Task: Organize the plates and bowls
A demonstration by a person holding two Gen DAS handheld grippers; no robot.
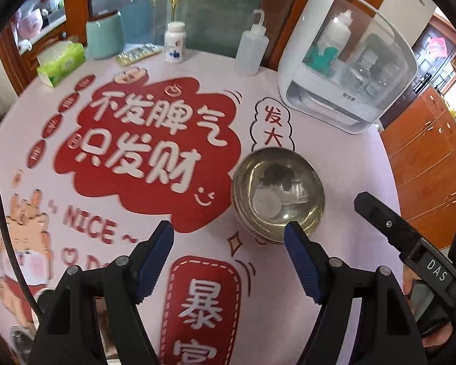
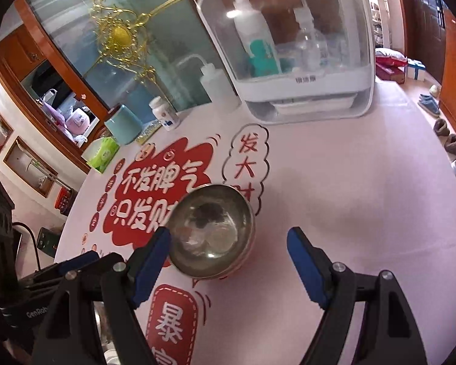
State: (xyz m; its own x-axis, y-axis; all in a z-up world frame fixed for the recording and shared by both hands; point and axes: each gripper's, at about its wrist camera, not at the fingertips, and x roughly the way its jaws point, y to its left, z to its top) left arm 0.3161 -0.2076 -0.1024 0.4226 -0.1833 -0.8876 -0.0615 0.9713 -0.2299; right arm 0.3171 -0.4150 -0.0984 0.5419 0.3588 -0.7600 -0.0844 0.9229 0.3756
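Note:
A stack of shiny steel bowls (image 1: pixel 278 191) stands on the pink printed tablecloth (image 1: pixel 334 158), right of its red cloud print. It also shows in the right wrist view (image 2: pixel 211 231). My left gripper (image 1: pixel 229 232) is open and empty, hovering just in front of the bowls, its right fingertip over the near rim. My right gripper (image 2: pixel 228 237) is open and empty, with the bowls between and just beyond its blue pads (image 2: pixel 307 264). The right gripper's body shows at the right of the left wrist view (image 1: pixel 410 243).
A white countertop dish cabinet (image 1: pixel 346 70) holding bottles stands at the back right. A squeeze bottle (image 1: pixel 250 48), a pill bottle (image 1: pixel 174 42), a teal canister (image 1: pixel 103 35) and a green tissue pack (image 1: pixel 60 64) line the far edge. The table's right edge drops to the floor.

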